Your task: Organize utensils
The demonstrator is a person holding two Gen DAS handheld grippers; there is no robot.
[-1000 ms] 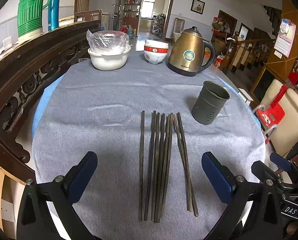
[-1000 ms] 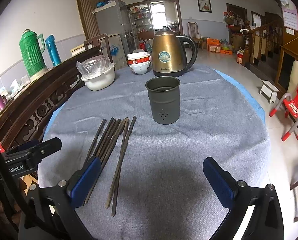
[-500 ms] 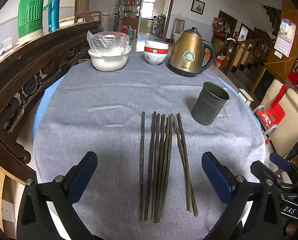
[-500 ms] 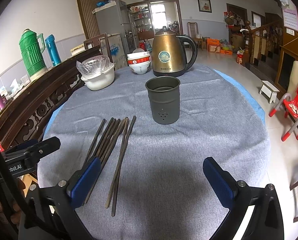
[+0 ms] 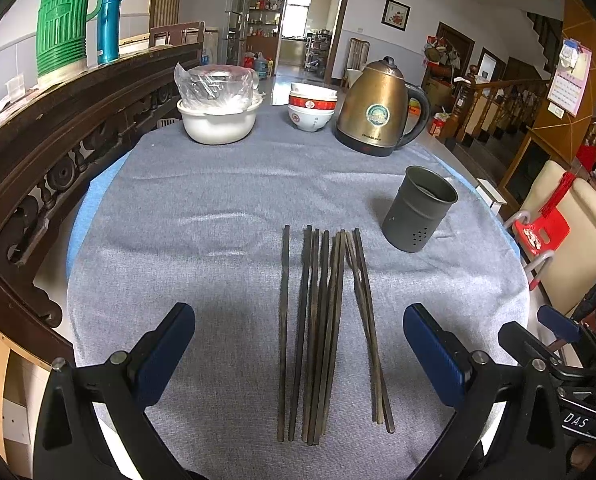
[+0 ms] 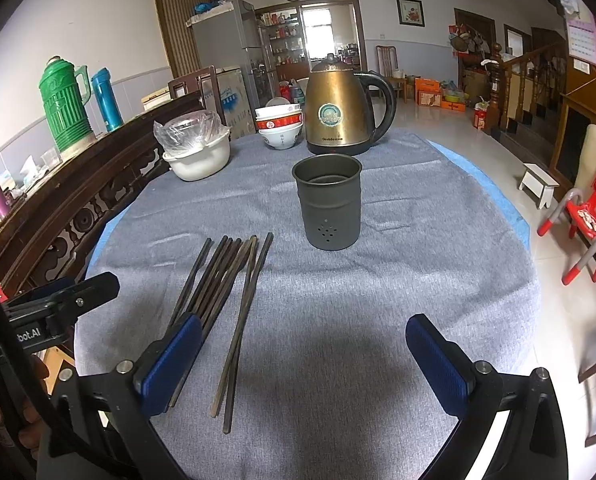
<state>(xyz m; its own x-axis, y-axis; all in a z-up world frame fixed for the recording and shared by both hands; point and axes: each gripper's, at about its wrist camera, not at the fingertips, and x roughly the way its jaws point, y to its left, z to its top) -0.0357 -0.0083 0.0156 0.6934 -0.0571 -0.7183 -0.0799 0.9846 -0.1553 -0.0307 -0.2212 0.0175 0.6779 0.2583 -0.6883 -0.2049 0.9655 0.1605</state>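
Note:
Several dark chopsticks (image 5: 322, 328) lie side by side on the grey tablecloth, also in the right wrist view (image 6: 225, 300). An empty grey metal utensil cup (image 5: 418, 210) stands upright to their right, and it is centred in the right wrist view (image 6: 328, 204). My left gripper (image 5: 298, 350) is open and empty, above the near ends of the chopsticks. My right gripper (image 6: 302, 364) is open and empty, to the right of the chopsticks and short of the cup.
At the back stand a white bowl (image 5: 217, 120) covered with plastic, stacked bowls (image 5: 312, 110) and a brass kettle (image 5: 376, 114). A carved wooden rail (image 5: 57, 128) runs along the left. The round table's edge (image 6: 522, 280) drops to the floor on the right.

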